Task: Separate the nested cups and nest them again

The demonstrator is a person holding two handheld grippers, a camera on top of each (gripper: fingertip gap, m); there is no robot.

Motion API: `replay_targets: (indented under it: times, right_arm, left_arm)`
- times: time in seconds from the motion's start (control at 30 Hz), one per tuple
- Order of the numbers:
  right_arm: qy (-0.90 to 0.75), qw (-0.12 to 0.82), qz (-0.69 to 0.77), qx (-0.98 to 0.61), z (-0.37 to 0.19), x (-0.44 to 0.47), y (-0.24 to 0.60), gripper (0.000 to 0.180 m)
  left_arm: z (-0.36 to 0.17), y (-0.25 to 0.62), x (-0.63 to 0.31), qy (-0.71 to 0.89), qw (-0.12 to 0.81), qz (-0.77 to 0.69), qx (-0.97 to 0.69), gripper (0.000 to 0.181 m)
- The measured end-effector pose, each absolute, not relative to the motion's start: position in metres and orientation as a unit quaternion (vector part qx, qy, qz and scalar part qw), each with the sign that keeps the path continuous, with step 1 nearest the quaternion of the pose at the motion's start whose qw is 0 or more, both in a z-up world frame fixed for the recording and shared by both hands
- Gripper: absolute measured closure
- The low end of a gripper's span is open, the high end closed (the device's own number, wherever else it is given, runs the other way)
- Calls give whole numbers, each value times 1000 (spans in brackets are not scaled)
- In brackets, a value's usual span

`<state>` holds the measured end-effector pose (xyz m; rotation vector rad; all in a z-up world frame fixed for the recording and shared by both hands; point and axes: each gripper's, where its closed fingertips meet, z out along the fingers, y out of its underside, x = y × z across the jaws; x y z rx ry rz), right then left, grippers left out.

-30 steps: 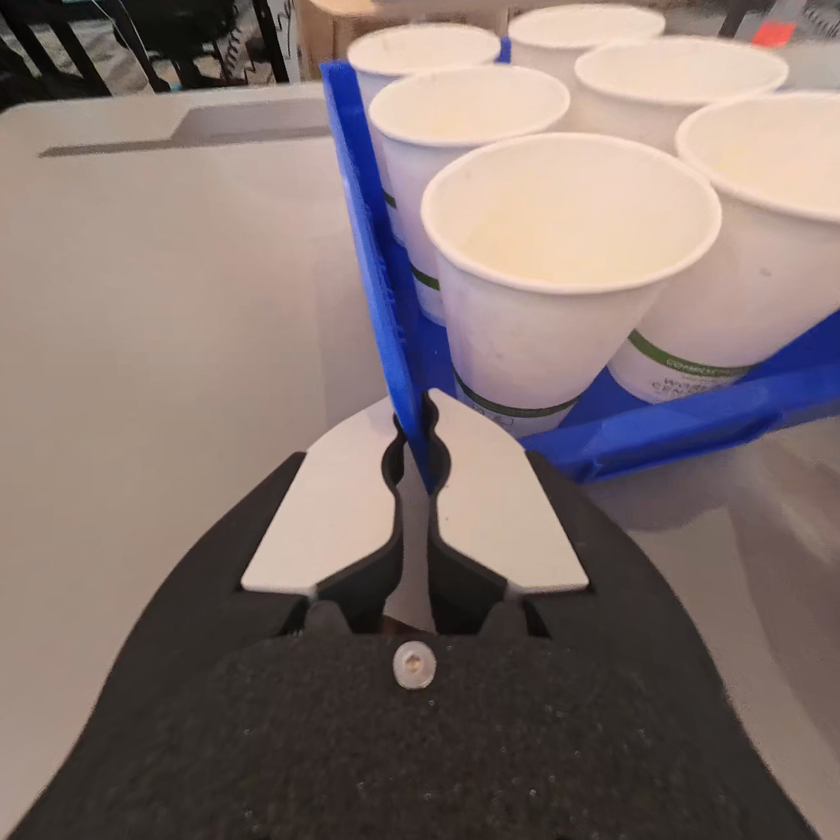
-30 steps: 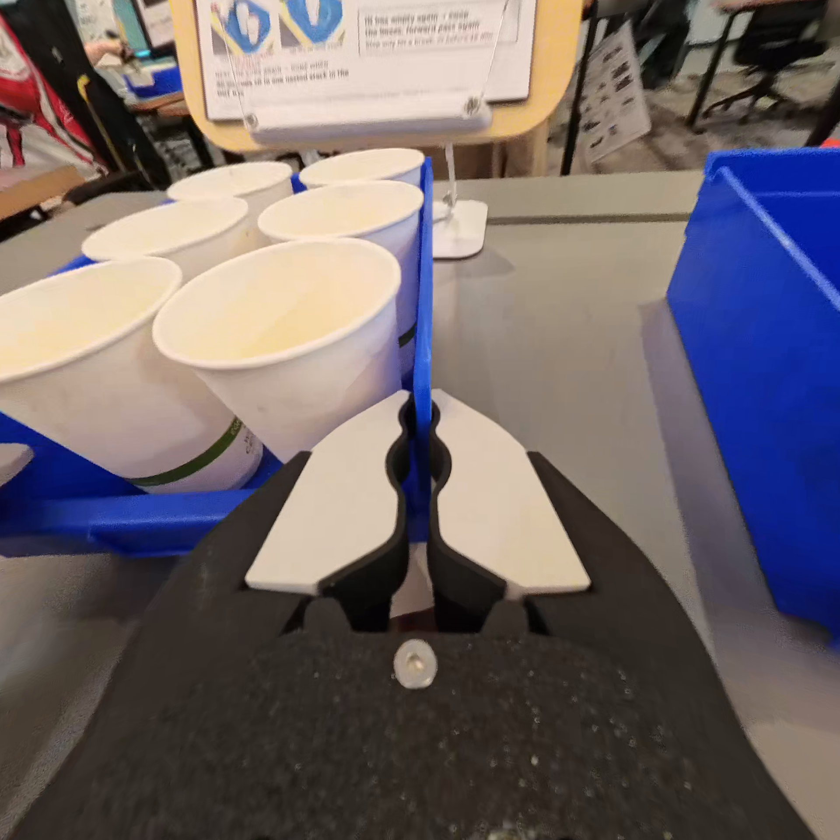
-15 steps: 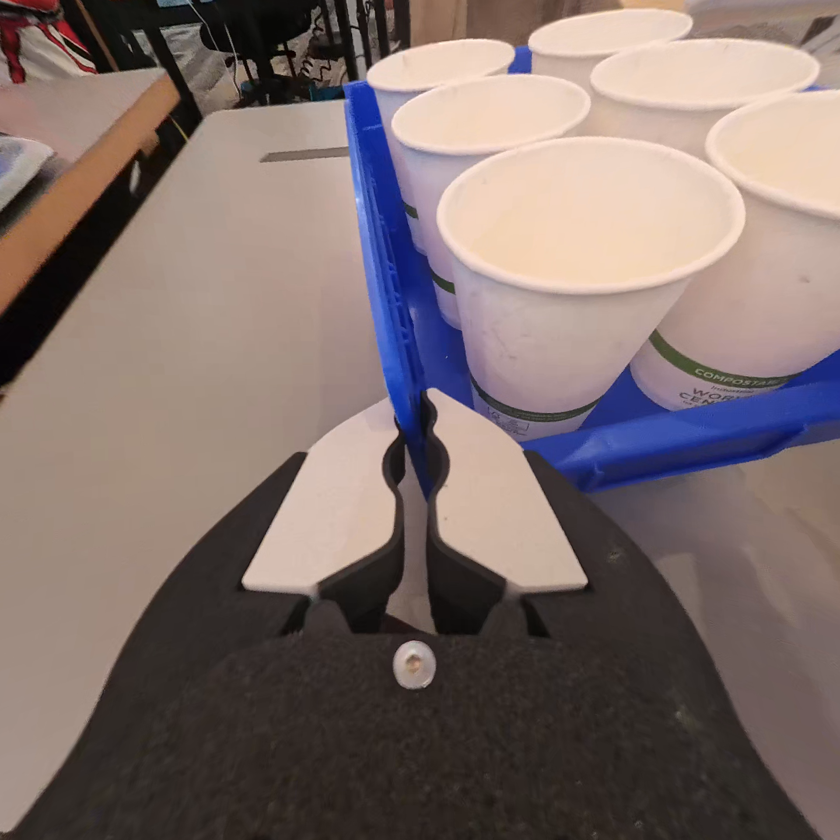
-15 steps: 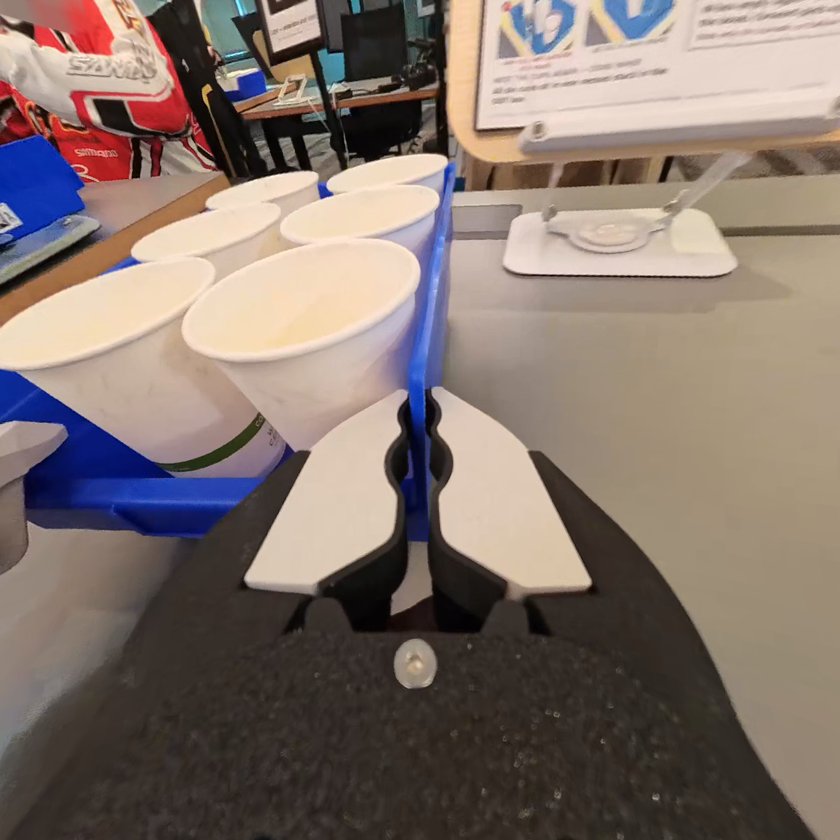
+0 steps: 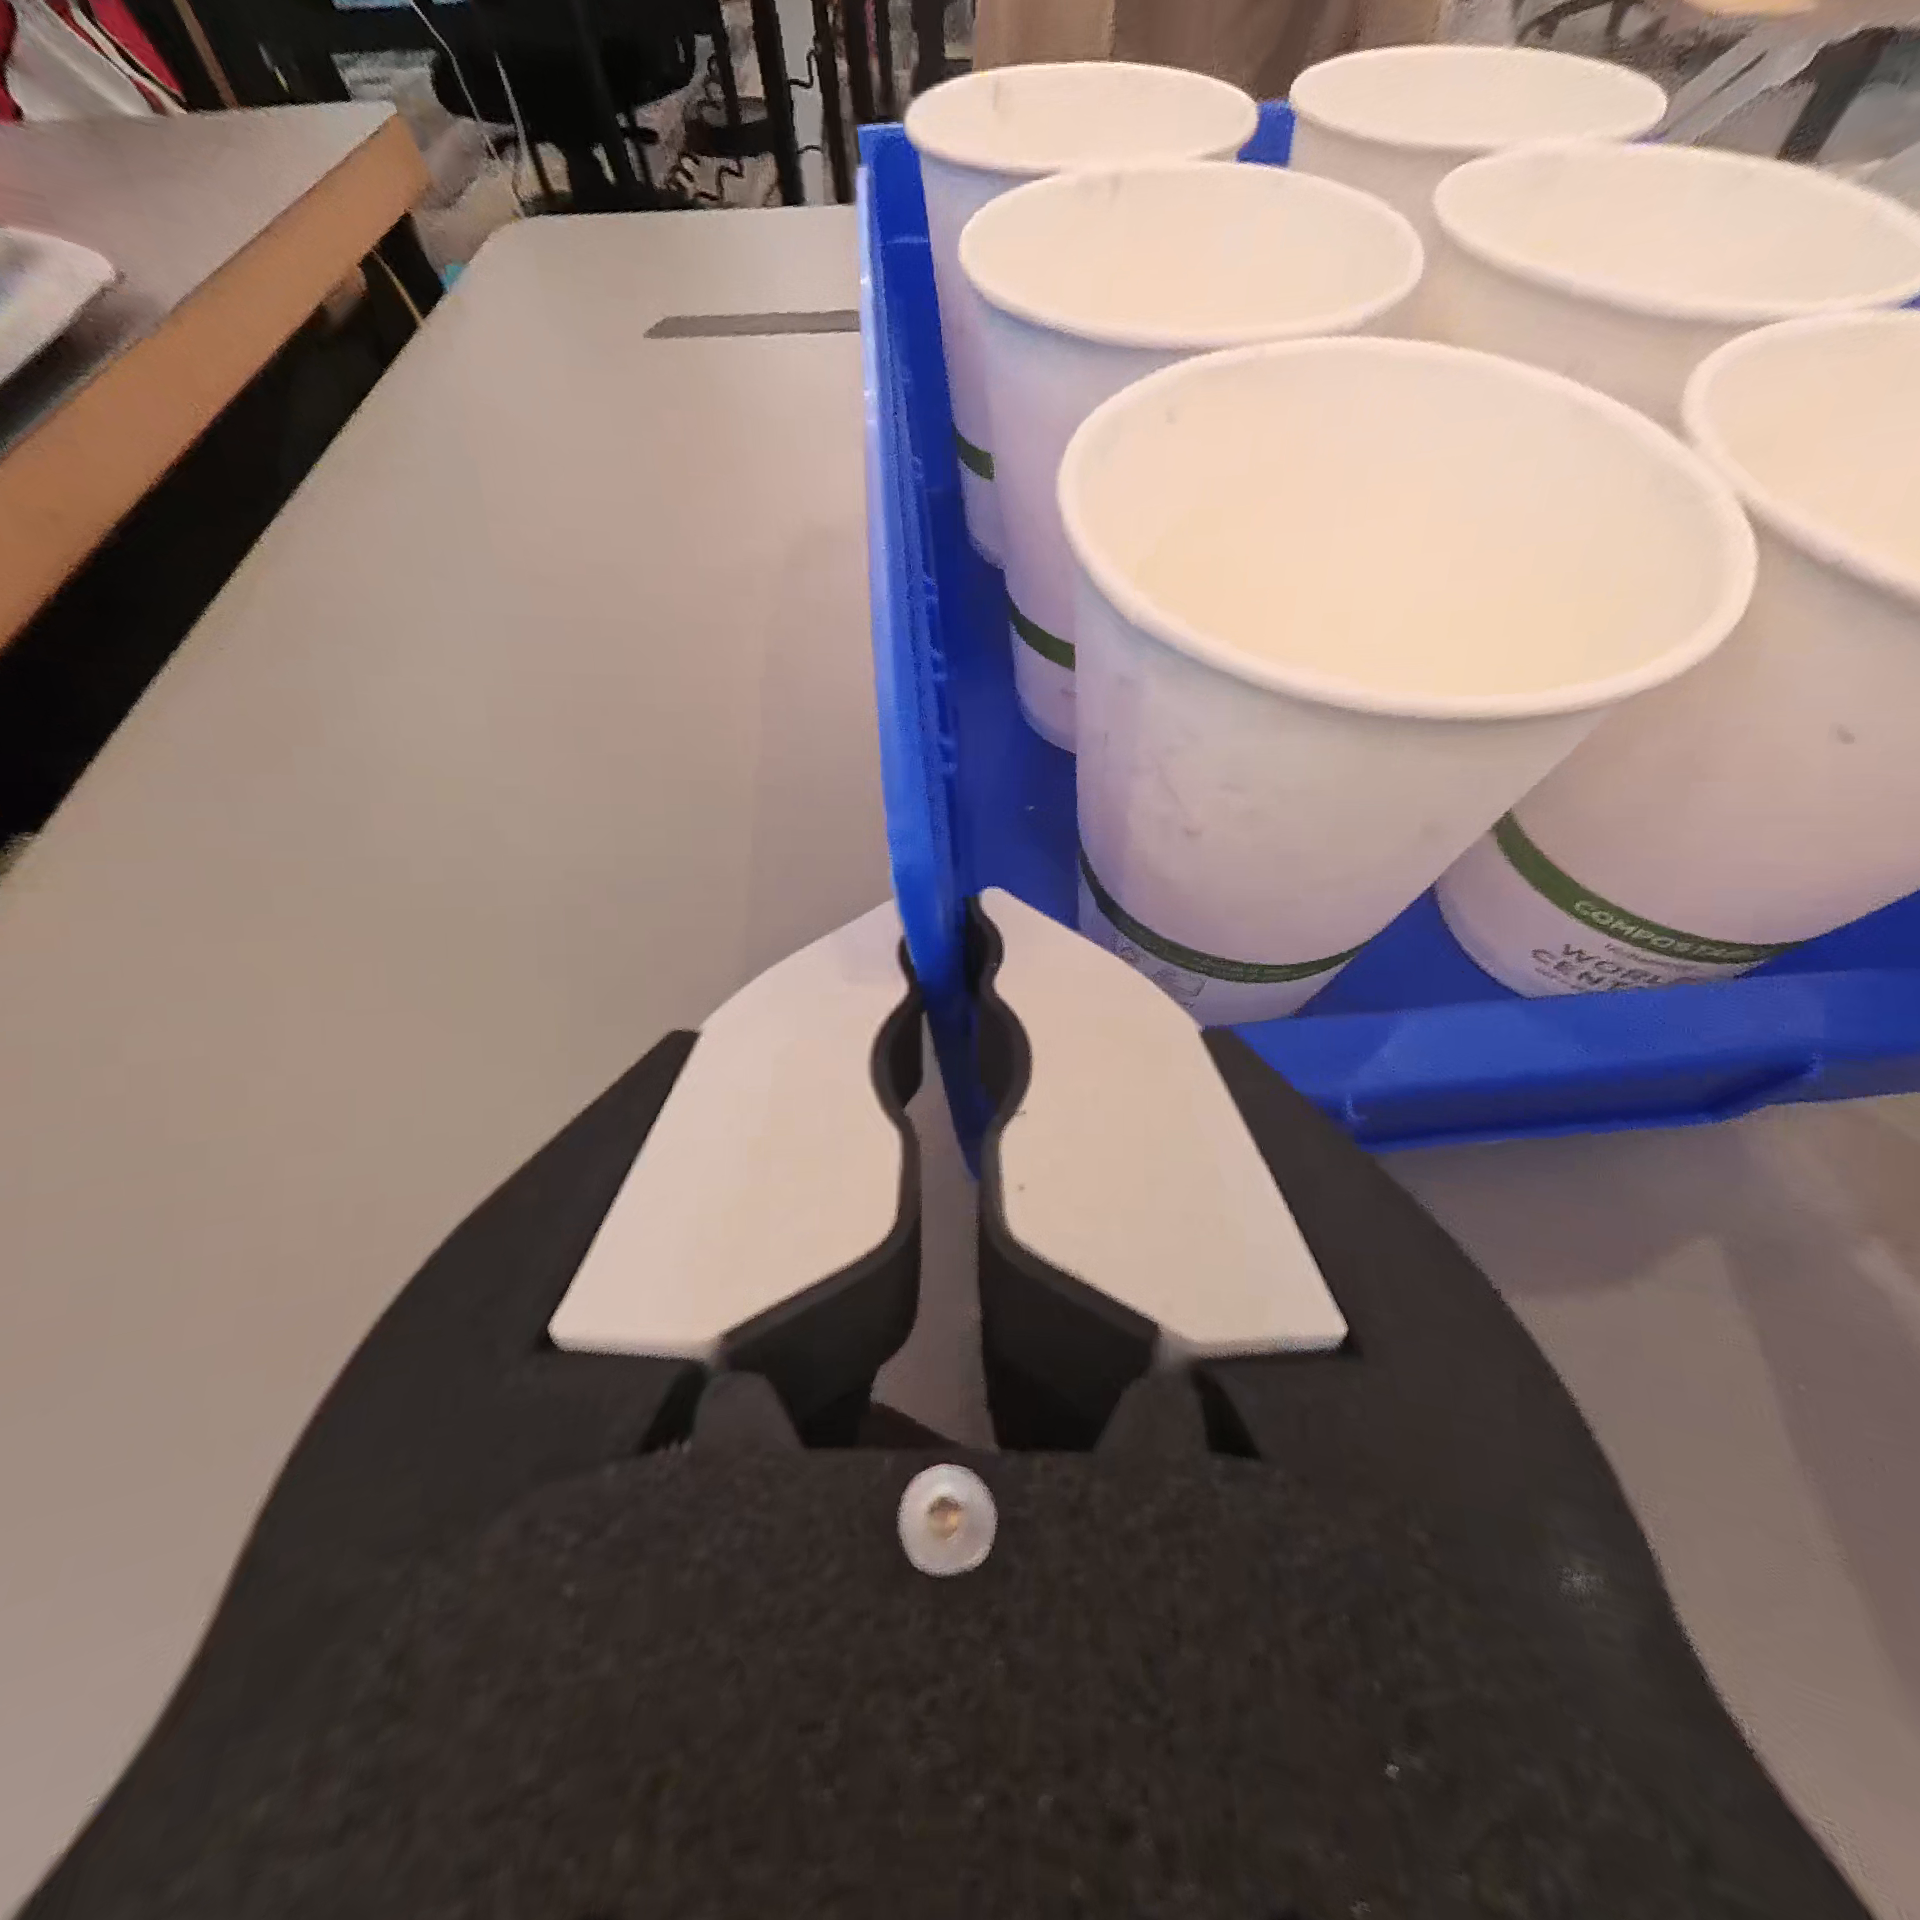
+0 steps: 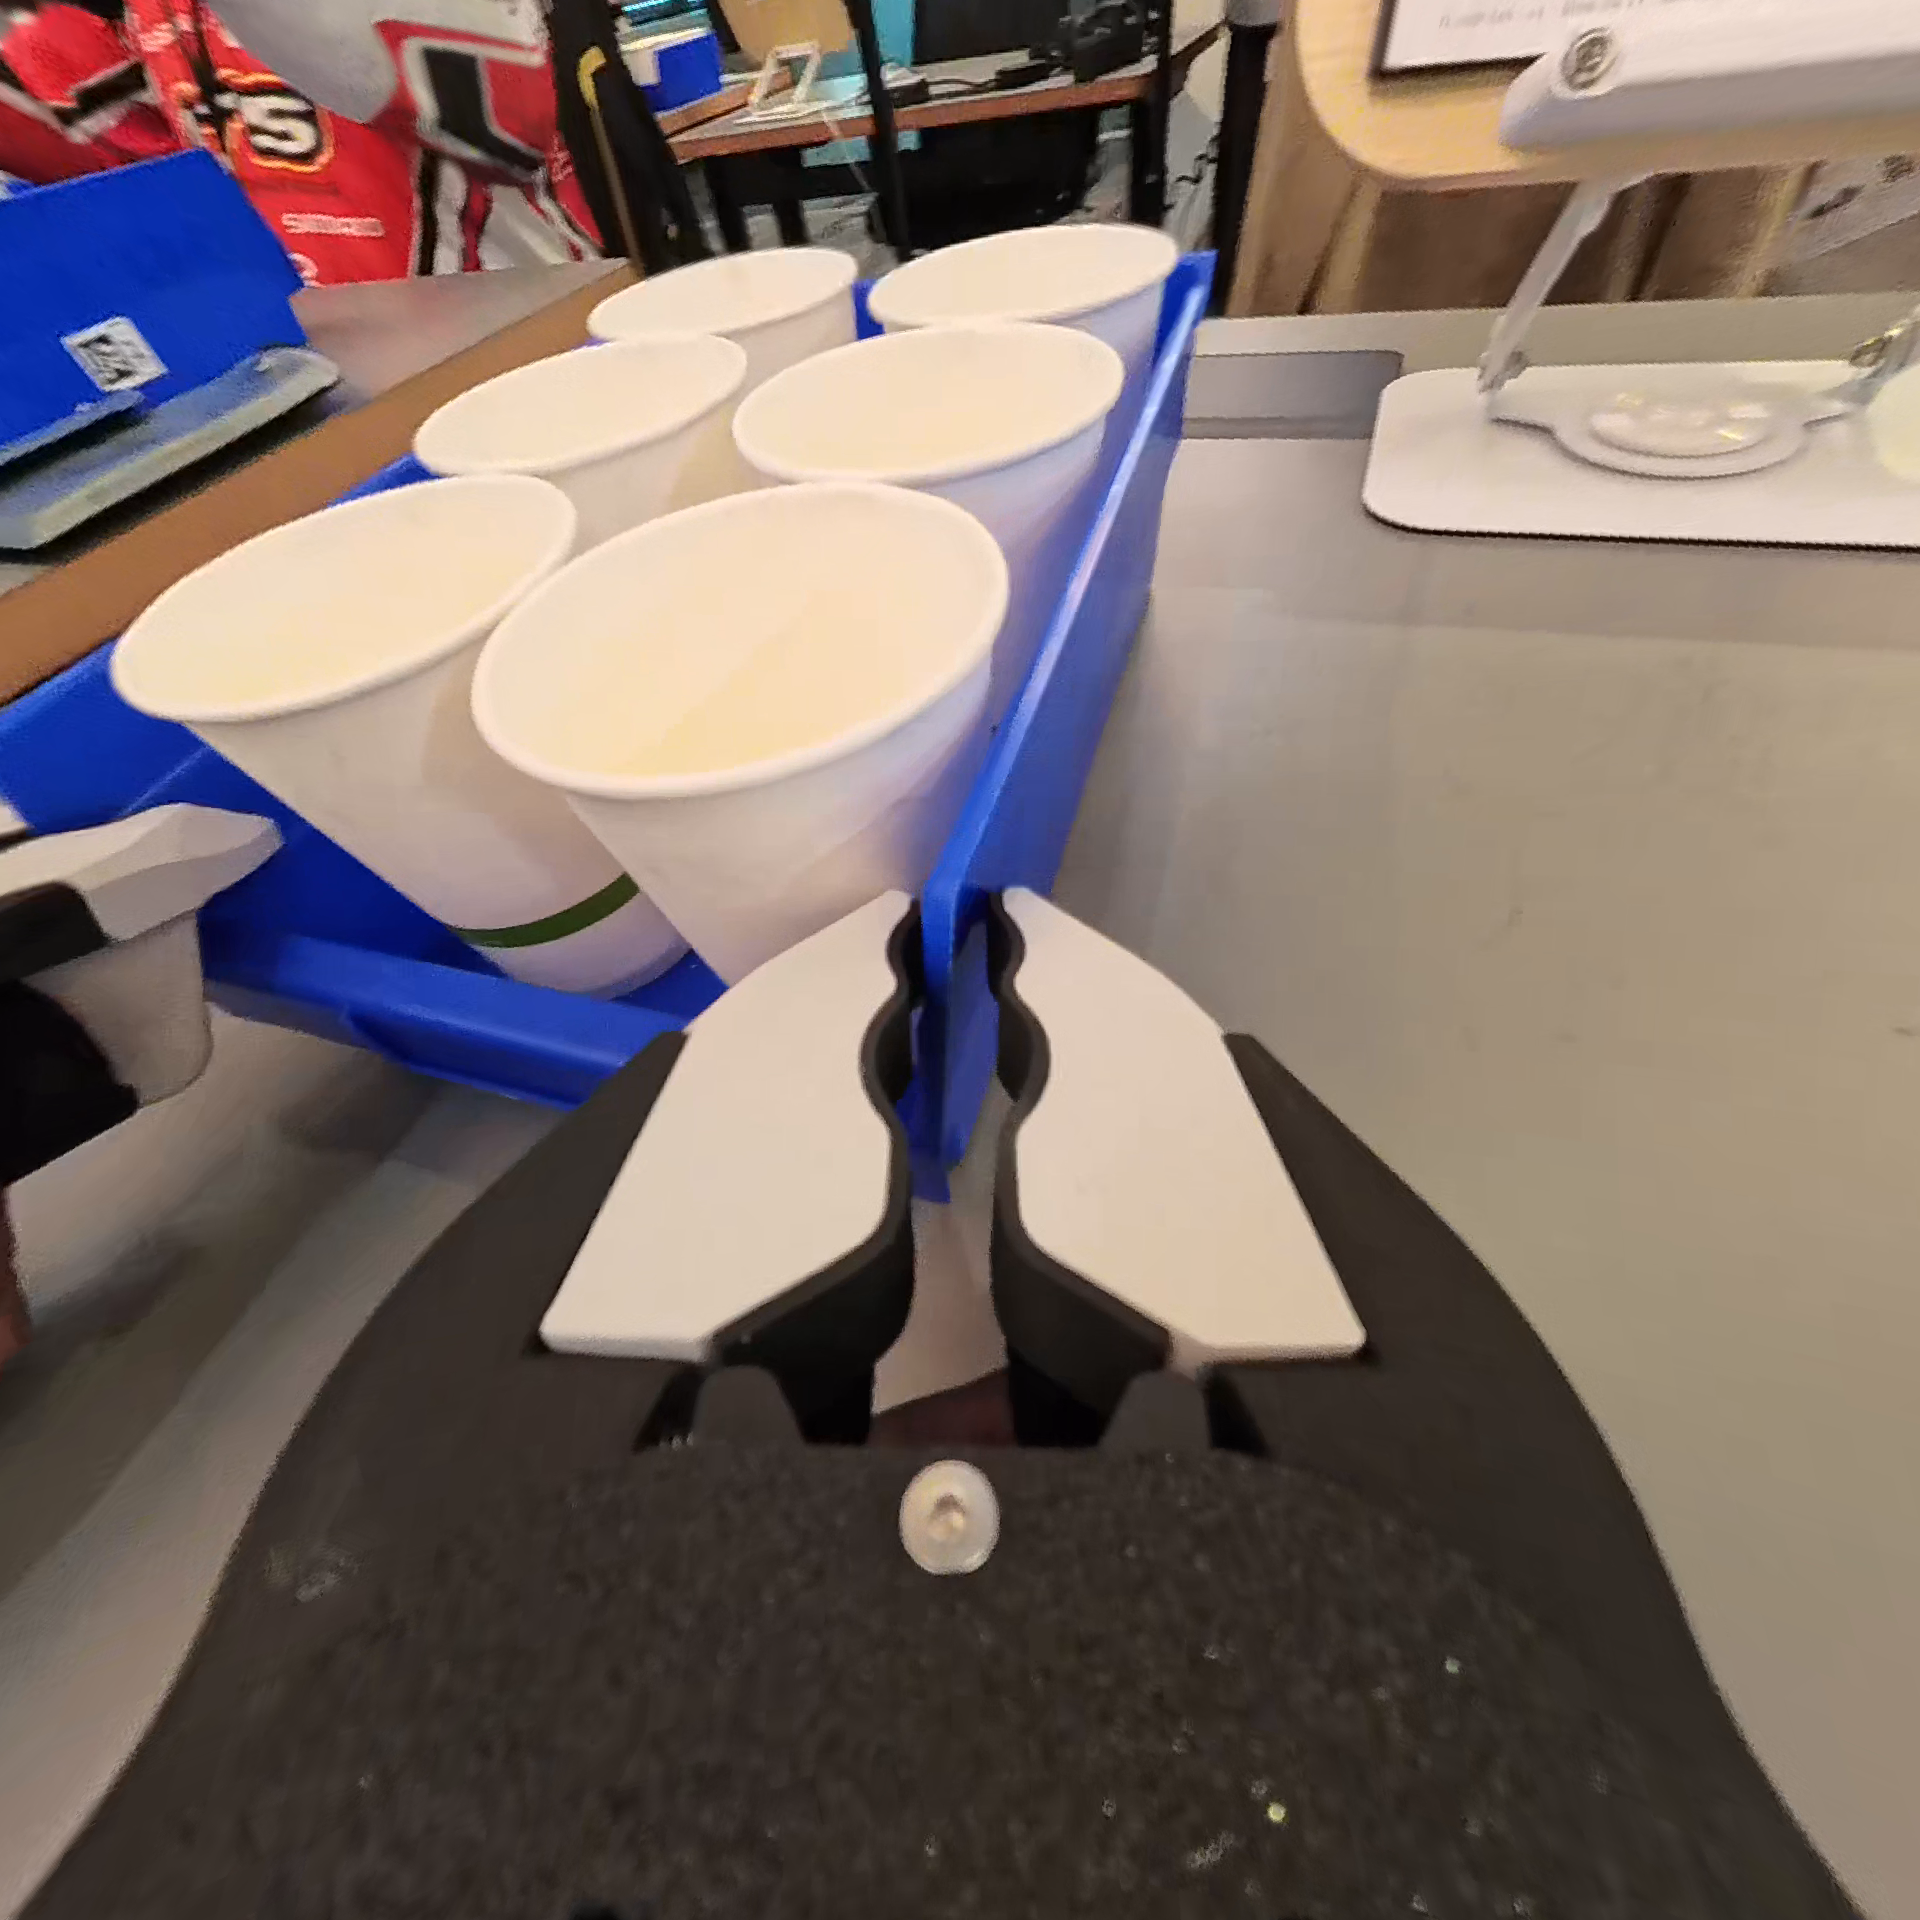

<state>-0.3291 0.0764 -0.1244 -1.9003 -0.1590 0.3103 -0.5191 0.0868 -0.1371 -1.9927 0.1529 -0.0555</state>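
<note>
Nearest you, your left tongs [image 5: 940, 935] are clamped on the left wall of the blue bin [image 5: 914, 582], right at its near corner. Your right tongs [image 6: 956, 920] are pinched on the opposite wall at its near right corner, and in the right wrist view your other tool shows at the far left edge, just beside the bin's low front lip. So you've got the bin by both near corners, and it looks tipped, its near end raised off the grey worktop [image 5: 520, 675], though I can't be sure.

Inside the bin, six white paper cups [image 6: 748, 665] stand upright in two rows running near to far, each on its own, none inside another. By my reading the separating half is done and you're repositioning the bin before the nesting half begins.

Farther right on the worktop sits a white stand base [image 6: 1662, 468]; beyond the bin there's another table and a person in red.

Next you'll need to settle the bin flat, release both walls, then grip one cup by its rim and lower it into a neighbour.
</note>
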Motion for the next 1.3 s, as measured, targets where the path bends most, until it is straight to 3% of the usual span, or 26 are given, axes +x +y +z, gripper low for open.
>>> replay_targets:
  times: [0.1, 0.13, 0.23, 0.3, 0.4, 0.63, 0.8, 0.97, 1.3]
  right_arm:
    - [-104, 552, 154, -813, -123, -324, 63, 157]
    - [-111, 557, 160, -808, -118, -316, 55, 154]
    - [-124, 569, 201, -788, -99, -277, 27, 152]
    - [-133, 573, 229, -776, -90, -240, 11, 151]
    - [-171, 561, 248, -771, -88, -177, -7, 134]
    - [-141, 596, 154, -775, -88, -19, -26, 121]
    - [-126, 599, 121, -781, -102, 13, -34, 114]
    - [-107, 586, 150, -789, -116, 9, -38, 115]
    - [-103, 572, 196, -789, -119, 4, -39, 124]
  left_arm:
    - [-132, 82, -535, 48, 542, 45, -838, 144]
    - [-127, 76, -539, 39, 542, 54, -838, 140]
    - [-106, 48, -535, -2, 569, 20, -822, 136]
    - [-98, 28, -500, 0, 574, -96, -813, 129]
    - [-92, -6, -430, 17, 556, -257, -790, 124]
    - [-112, -37, -293, 56, 557, -266, -785, 116]
    - [-118, -42, -229, 78, 541, -309, -779, 106]
    - [-121, -38, -237, 92, 540, -252, -798, 104]
    - [-111, 36, -362, 106, 571, -83, -810, 105]
